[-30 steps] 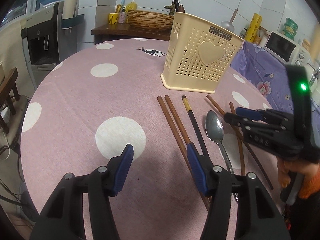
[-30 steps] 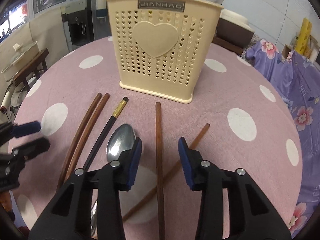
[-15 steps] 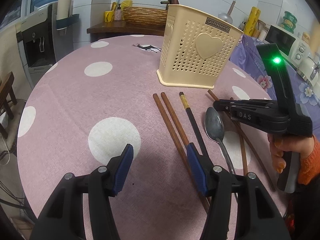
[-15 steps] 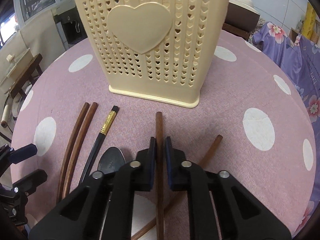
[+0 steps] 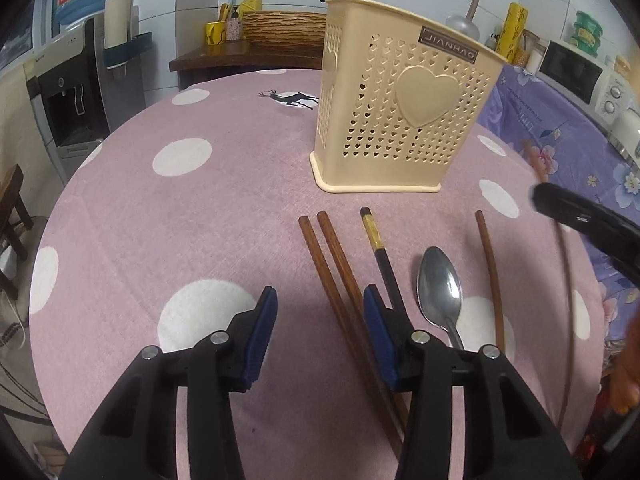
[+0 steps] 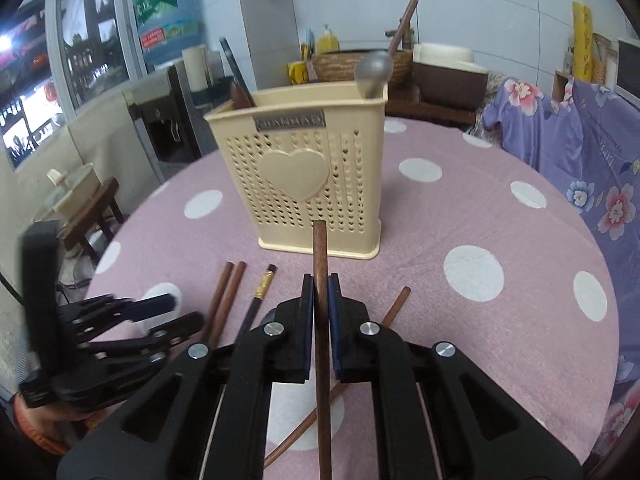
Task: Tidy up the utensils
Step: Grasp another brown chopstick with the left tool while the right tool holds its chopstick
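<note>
A cream perforated utensil holder [image 5: 396, 120] [image 6: 308, 184] stands on the pink dotted table and holds a ladle [image 6: 374, 70] and other handles. My right gripper [image 6: 320, 292] is shut on a brown chopstick [image 6: 321, 320], lifted off the table and pointing at the holder. My left gripper [image 5: 318, 300] is open and empty, low over the table. Before it lie two brown chopsticks [image 5: 332, 256], a black chopstick [image 5: 380, 252], a metal spoon [image 5: 438, 288] and another brown chopstick [image 5: 490, 264]. The held chopstick shows blurred at the right in the left wrist view [image 5: 560, 264].
The round table [image 5: 200, 200] drops off at the left towards a water dispenser [image 5: 72, 92] and a wooden stool [image 6: 88, 212]. A purple floral cloth [image 6: 580, 168] covers the counter on the right, with a microwave [image 5: 576, 72]. A wooden shelf with a basket [image 5: 280, 32] stands behind.
My right gripper closed on one brown chopstick and lifted it off the table, away from the crossing chopstick. My left gripper stayed open and shifted slightly.
</note>
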Available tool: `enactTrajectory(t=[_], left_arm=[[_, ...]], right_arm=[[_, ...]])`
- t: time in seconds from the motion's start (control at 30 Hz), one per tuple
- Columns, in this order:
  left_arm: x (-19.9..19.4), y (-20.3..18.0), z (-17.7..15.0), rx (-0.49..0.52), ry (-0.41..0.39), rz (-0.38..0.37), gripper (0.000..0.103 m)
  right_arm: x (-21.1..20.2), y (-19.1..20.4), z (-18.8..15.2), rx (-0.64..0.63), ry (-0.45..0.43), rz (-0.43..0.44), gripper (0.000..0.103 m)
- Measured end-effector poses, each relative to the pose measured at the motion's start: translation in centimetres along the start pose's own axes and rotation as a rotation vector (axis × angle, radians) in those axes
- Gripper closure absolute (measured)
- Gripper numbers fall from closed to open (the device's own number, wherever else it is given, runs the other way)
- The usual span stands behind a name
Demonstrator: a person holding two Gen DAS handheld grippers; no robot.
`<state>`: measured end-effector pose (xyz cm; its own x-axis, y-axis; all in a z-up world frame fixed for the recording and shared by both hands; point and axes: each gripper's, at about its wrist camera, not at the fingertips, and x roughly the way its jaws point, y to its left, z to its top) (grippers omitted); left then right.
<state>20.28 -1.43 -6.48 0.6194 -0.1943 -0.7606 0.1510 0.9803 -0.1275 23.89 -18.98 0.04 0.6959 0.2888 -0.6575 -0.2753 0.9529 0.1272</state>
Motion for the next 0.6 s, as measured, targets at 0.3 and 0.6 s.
enactTrajectory(t=[0.3,0.6], left_arm=[[1.7,-0.6,0.6,-0.015,0.045,0.044,0.074],[2.7,-0.9,1.8,-0.025,0.062,0.082,0.081]], right_arm=[[-5.1,0.9,-0.3,-0.017,-0.121,0.021,0.095],[-6.8,0.6,-0.6,-0.003,-0.168,0.039,0.095]])
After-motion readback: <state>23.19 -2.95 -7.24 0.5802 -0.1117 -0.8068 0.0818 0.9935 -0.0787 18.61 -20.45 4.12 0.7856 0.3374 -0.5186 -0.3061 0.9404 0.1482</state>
